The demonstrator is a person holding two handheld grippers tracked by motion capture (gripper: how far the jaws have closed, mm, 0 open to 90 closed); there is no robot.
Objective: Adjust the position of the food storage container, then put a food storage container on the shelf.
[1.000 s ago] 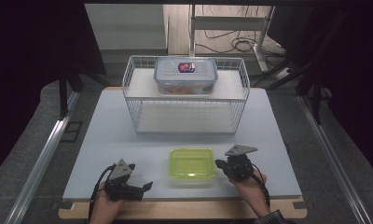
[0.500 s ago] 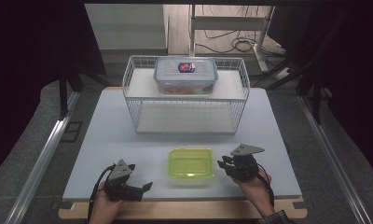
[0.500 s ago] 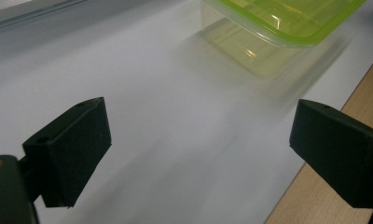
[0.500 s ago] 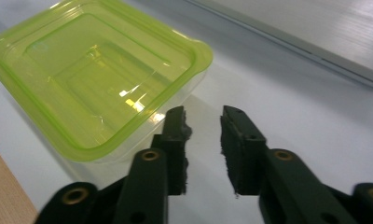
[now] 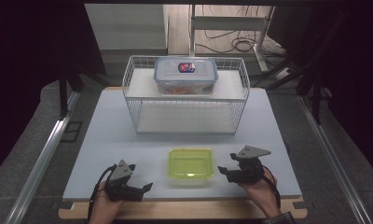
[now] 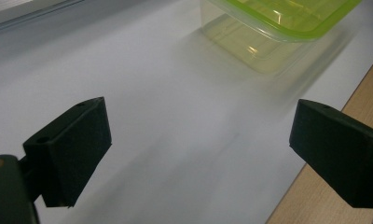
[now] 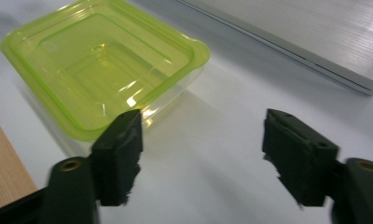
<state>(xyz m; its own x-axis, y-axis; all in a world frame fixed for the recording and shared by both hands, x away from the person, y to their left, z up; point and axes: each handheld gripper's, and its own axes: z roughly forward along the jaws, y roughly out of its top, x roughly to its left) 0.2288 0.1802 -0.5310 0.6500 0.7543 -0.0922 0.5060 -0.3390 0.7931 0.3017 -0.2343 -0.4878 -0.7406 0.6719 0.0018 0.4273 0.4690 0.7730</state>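
My left gripper (image 5: 145, 187) sits jaws apart on the table (image 5: 105, 140), nothing between them; just right, the green tub (image 5: 191, 163) lies empty, lid on, long axis across the table. My right gripper (image 5: 222, 170), jaws just opened and empty, points at its right edge; behind, the rack (image 5: 184, 109) carries a clear box (image 5: 185, 74) holding something orange.
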